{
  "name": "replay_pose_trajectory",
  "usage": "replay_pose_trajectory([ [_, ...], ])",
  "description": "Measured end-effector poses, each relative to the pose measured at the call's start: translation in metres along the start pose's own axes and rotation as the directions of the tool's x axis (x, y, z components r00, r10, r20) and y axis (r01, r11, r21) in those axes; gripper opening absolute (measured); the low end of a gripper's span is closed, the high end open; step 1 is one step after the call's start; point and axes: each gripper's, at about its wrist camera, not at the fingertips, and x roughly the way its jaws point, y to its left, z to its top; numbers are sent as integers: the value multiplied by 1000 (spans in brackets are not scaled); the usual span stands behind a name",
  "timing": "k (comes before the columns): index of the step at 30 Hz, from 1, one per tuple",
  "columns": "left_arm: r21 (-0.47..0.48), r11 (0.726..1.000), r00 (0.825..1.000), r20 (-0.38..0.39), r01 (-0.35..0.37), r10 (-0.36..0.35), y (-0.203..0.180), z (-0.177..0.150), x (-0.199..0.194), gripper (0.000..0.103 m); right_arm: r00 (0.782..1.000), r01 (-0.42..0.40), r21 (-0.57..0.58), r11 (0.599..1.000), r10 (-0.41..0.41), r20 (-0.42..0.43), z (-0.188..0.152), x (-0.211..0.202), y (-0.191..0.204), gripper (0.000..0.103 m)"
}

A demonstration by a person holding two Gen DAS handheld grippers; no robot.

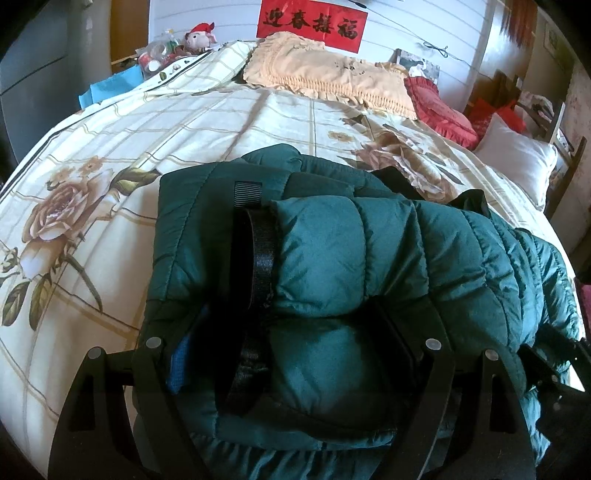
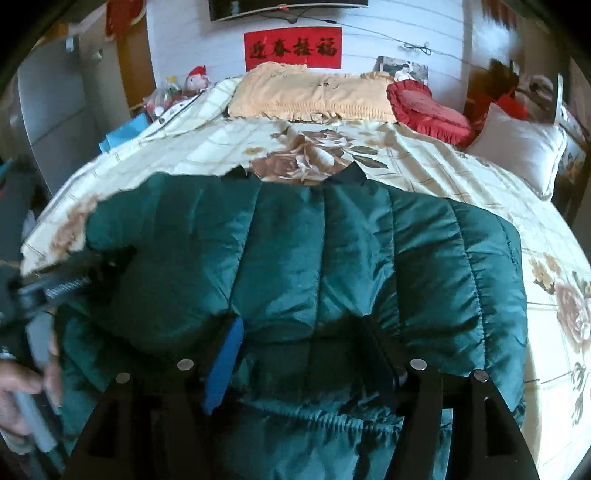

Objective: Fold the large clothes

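A dark green quilted jacket (image 1: 351, 240) lies bunched in thick folds on the flowered bedspread (image 1: 129, 140), with a black webbing strap (image 1: 263, 254) looped across it. My left gripper (image 1: 291, 332) is shut on a puffy fold that fills the gap between its fingers; the blue pad (image 1: 181, 365) is half buried in fabric. In the right wrist view the jacket (image 2: 314, 240) spreads wide and flat. My right gripper (image 2: 297, 328) stands open around a fold at the near hem, its blue pad (image 2: 223, 369) showing beside the cloth. A hand (image 2: 22, 387) holds the other gripper, blurred, at the far left.
Along the headboard lie a cream frilled pillow (image 1: 325, 74), a red heart cushion (image 1: 439, 110) and a white pillow (image 1: 517, 158). A plush toy (image 1: 199, 35) and clutter sit at the back left. Bare bedspread (image 2: 461, 173) stretches beyond the jacket.
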Motion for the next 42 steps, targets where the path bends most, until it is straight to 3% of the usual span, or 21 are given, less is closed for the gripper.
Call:
replay_pose_trajectory([
  [5, -18, 999, 999, -42, 34, -35, 9, 2, -14, 84, 998, -47, 71, 996, 45, 38, 2, -33, -22, 63],
  [9, -36, 998, 999, -13, 47, -48, 23, -1, -42, 84, 995, 5, 133, 991, -19, 99, -11, -70, -59, 63],
  [15, -26, 998, 998, 13, 61, -61, 39, -20, -75, 84, 994, 74, 297, 952, -92, 49, -29, -82, -127, 63],
  [19, -40, 996, 997, 0, 75, -75, 45, -36, -89, 84, 1000, -1, 390, 921, -10, 25, -31, -66, -149, 63],
  [22, -40, 996, 997, -4, 79, -79, 49, -50, -102, 84, 999, 21, 371, 929, -9, -34, -31, -44, -151, 59],
  [24, -33, 997, 997, 5, 75, -74, 51, -57, -111, 84, 999, 21, 358, 933, -2, -52, -36, -35, -152, 44],
  [26, -23, 997, 997, 19, 73, -72, 52, -65, -121, 84, 998, 57, 345, 937, -43, -48, -41, -32, -150, 44],
  [30, 2, 997, 997, 28, 73, -73, 55, -78, -136, 84, 999, 44, 413, 910, -27, -45, -44, -34, -159, 44],
  [34, 13, 997, 996, 30, 80, -81, 59, -89, -148, 84, 1000, -6, 428, 904, 16, -19, -45, -59, -155, 49],
  [38, 28, 998, 997, 42, 60, -61, 62, -101, -157, 84, 999, -27, 365, 931, 34, -14, -55, -94, -139, 53],
  [40, 32, 998, 997, 50, 54, -55, 63, -107, -163, 84, 999, -45, 329, 943, 52, -13, -64, -107, -131, 66],
  [42, 32, 998, 997, 51, 54, -55, 66, -113, -168, 84, 998, -54, 287, 957, 61, -16, -75, -122, -120, 67],
])
